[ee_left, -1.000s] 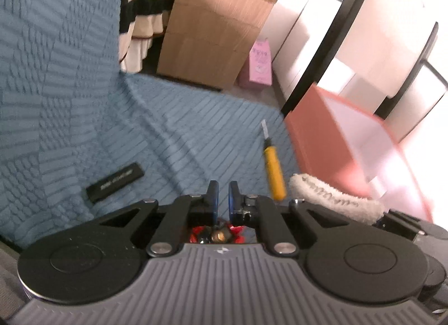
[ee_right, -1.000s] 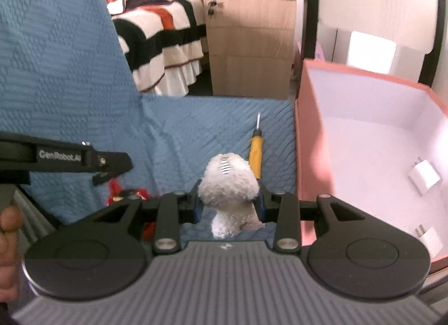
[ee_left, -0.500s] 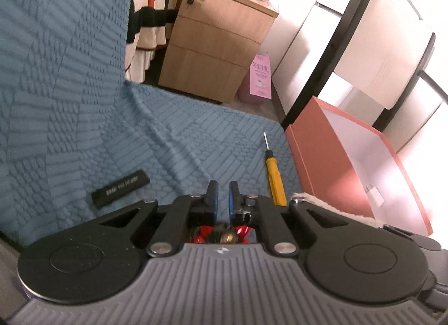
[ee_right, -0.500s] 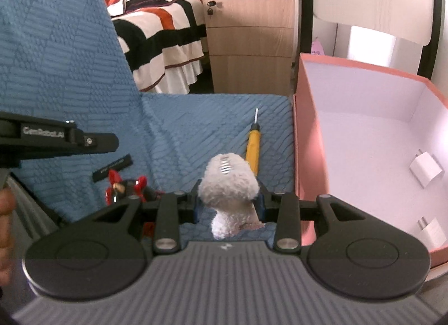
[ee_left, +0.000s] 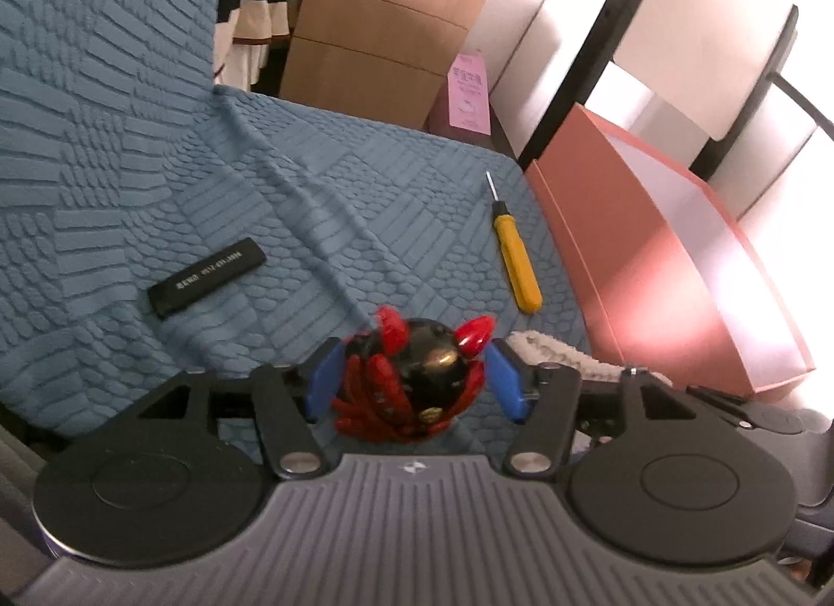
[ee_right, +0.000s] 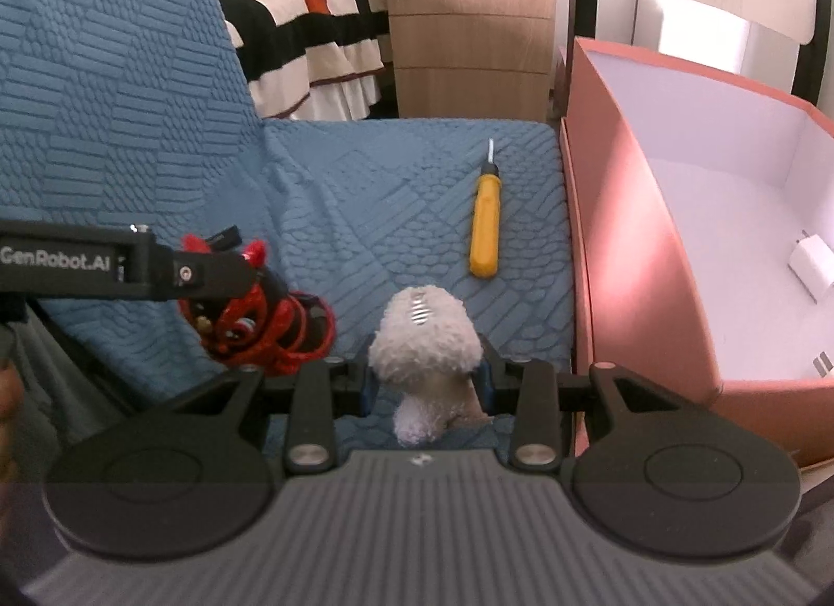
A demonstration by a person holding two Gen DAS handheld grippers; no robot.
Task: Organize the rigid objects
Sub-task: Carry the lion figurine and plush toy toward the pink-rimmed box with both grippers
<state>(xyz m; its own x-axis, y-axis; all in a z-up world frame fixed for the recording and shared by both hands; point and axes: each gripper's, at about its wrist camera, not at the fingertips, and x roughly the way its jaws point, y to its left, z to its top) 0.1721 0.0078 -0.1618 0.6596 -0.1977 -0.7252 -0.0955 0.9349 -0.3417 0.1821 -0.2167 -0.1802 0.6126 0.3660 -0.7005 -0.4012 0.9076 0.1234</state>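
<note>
On the sofa seat [ee_right: 417, 178], the screwdriver [ee_right: 485, 225] lies at 12 o'clock from the plush toy [ee_right: 422, 340], the spider toy [ee_right: 255, 314] at 9 o'clock. The flat bar [ee_left: 206, 278] lies at 10 o'clock from the spider toy. The box [ee_right: 615, 241] stands at 3 o'clock, with a charger [ee_right: 810, 266] inside it.

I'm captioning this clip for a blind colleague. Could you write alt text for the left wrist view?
The left hand-held gripper has its blue fingers spread around a red and black toy over a blue textured cover. Beyond lie a black bar and a yellow screwdriver, with a pink box at right.
</note>
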